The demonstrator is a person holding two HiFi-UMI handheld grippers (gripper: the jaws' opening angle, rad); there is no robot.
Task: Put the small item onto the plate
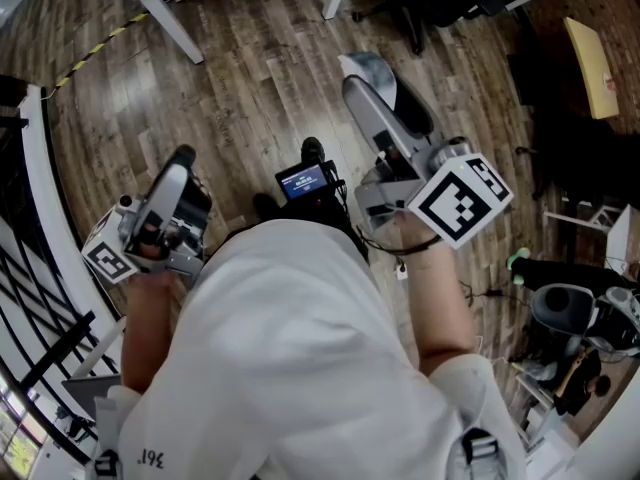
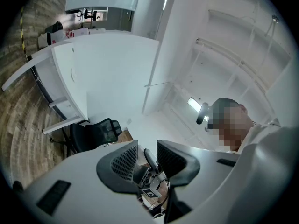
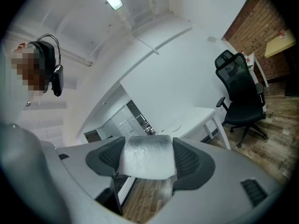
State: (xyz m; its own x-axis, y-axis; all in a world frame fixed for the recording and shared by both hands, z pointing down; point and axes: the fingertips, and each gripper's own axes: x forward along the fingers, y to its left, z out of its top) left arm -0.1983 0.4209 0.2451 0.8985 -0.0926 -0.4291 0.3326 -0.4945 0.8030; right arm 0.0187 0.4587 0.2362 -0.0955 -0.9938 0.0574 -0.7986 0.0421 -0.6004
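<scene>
A small whitish, bumpy item [image 3: 145, 157] sits pinched between the dark ribbed pads of my right gripper [image 3: 147, 157], which is shut on it. The head view shows that right gripper [image 1: 362, 86] raised and pointing away over the wooden floor, the pale item [image 1: 368, 66] at its tip. My left gripper [image 1: 183, 160] is held up at the left. In the left gripper view its jaws [image 2: 147, 158] stand a little apart with nothing between them. No plate shows in any view.
White table legs [image 1: 165, 8] and a black office chair [image 1: 410, 8] stand on the wood floor ahead. A small lit screen [image 1: 303, 180] is below my chest. A black railing [image 1: 40, 218] runs along the left. Cluttered gear [image 1: 580, 318] lies at the right.
</scene>
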